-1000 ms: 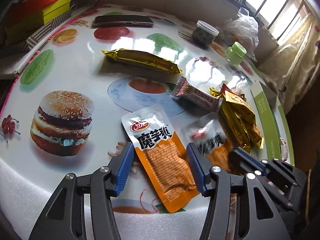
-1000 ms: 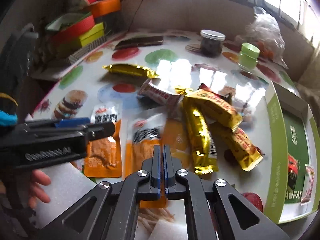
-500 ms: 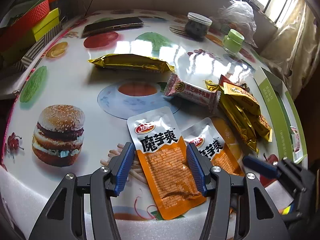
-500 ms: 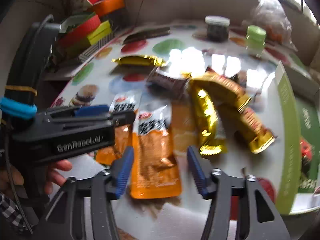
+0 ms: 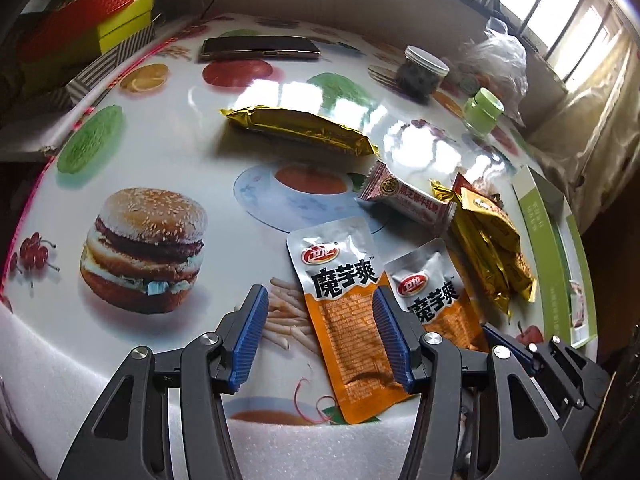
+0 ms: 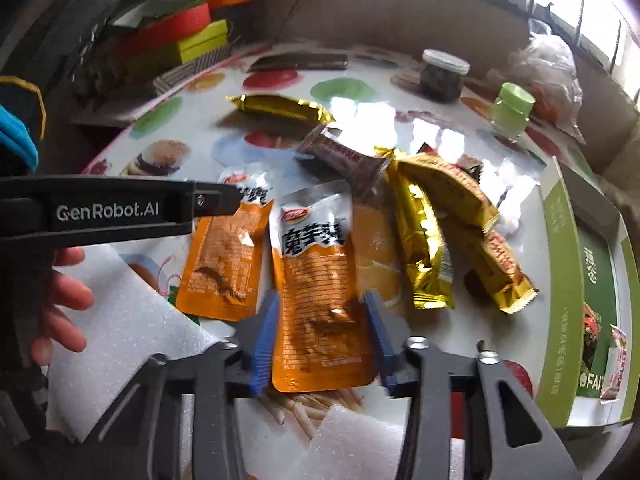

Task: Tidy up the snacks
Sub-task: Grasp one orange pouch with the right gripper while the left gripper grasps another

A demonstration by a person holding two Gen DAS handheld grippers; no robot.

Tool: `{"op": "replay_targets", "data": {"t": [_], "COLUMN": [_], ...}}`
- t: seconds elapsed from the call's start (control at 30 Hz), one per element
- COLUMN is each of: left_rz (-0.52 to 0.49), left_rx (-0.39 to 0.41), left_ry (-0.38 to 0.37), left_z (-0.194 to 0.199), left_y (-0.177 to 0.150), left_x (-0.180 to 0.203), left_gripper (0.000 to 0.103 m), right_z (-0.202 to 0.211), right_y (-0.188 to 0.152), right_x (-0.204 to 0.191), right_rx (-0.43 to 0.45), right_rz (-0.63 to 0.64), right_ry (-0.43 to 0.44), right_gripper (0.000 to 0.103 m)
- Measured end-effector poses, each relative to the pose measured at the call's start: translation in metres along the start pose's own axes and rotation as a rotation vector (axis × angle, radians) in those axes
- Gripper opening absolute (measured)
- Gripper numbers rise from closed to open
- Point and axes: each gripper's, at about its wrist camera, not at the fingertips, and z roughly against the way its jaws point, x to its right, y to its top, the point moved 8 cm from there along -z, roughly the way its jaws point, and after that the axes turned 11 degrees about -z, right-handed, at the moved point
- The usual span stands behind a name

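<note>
right tongs: bottom centre of right wrist view, jaws closing, blue pads either side of an orange konjac pouch; pads look not yet pressed on it.
left tongs: bottom centre of left wrist view, jaws about half wide, nothing gripped; its right pad lies over the edge of the second orange pouch, left pad off to the side over bare tabletop.
risk, pouch slip: flat, slick foil lying flush on the tabletop; pads closing from the sides may buckle or skate it instead of lifting.
risk, crowding: the two pouches lie just beside each other, and the tongs are close, so one could nudge the neighbour or clip the other tool.
risk, pile: gold bars, right of centre, overlap; dragging the pouch right would scatter them.
green box: right edge of frame, probably the destination; a loose pinch could drop the pouch on the way.
lone gold bar: upper centre, well apart from the pile, not yet sorted.
</note>
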Motion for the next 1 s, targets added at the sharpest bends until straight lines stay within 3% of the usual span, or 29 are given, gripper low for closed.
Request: {"op": "replay_targets", "data": {"t": [0.13,0.17,0.23,0.7,1.0], "left_rz": [-0.012,-0.016,-0.026,-0.108,-0.111], "left_rx": [-0.012,-0.013,-0.019,-0.05,-0.031], "left_ry": [0.002,-0.004,-0.008,0.134,0.129], "left_z": [-0.001,-0.001,-0.003,-0.016,-0.013], "left_y": [-0.002,-0.002,-0.003,-0.004,-0.005], "left_x": [0.007,0.01,0.016,0.034,0.03], "left_gripper": [0.055,0.055,0.055,0.06,0.054], "right_z": [0.005,0.006,0.012,0.025,0.039], "right_y": [-0.001,-0.001,0.001,-0.002,0.001], "right_x": [0.008,0.009,0.012,0.037,0.04], "right_rx": [0.017,0.024,0.049,0.08,0.119], "right_rz": [-0.035,-0.04,-0.055,-0.168,-0.185], "right_ry": [0.015,0.017,0.022,0.055,0.062], "right_gripper": [0.028,0.008,0.002,0.002,0.002]}}
